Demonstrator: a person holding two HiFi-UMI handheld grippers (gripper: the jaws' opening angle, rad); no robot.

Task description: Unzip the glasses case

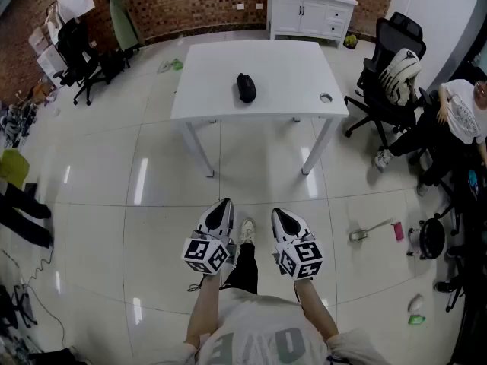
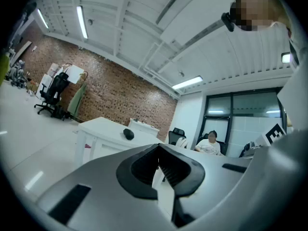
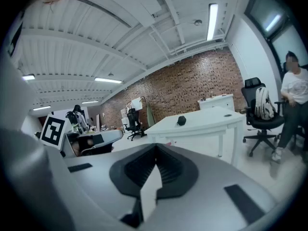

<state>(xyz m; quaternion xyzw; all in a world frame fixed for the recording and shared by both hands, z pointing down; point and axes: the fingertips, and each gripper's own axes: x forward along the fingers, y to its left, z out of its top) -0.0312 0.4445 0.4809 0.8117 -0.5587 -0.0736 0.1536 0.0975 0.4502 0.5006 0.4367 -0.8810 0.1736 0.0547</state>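
A black glasses case (image 1: 245, 87) lies zipped near the middle of the white table (image 1: 289, 67), far ahead of me. Both grippers hang low over the floor, close to my body and well short of the table. My left gripper (image 1: 225, 206) is shut with nothing between its jaws, and my right gripper (image 1: 277, 214) beside it is shut and empty too. In the left gripper view the case (image 2: 128, 134) shows small on the table beyond the closed left gripper (image 2: 159, 149). In the right gripper view the case (image 3: 181, 121) sits beyond the closed right gripper (image 3: 155, 149).
A white cabinet (image 1: 310, 10) stands against the brick wall behind the table. A black office chair with a backpack (image 1: 396, 71) and a seated person (image 1: 464, 112) are at the right. A scoop (image 1: 369, 230) and small items lie on the tiled floor at the right; chairs (image 1: 80, 55) stand at the left.
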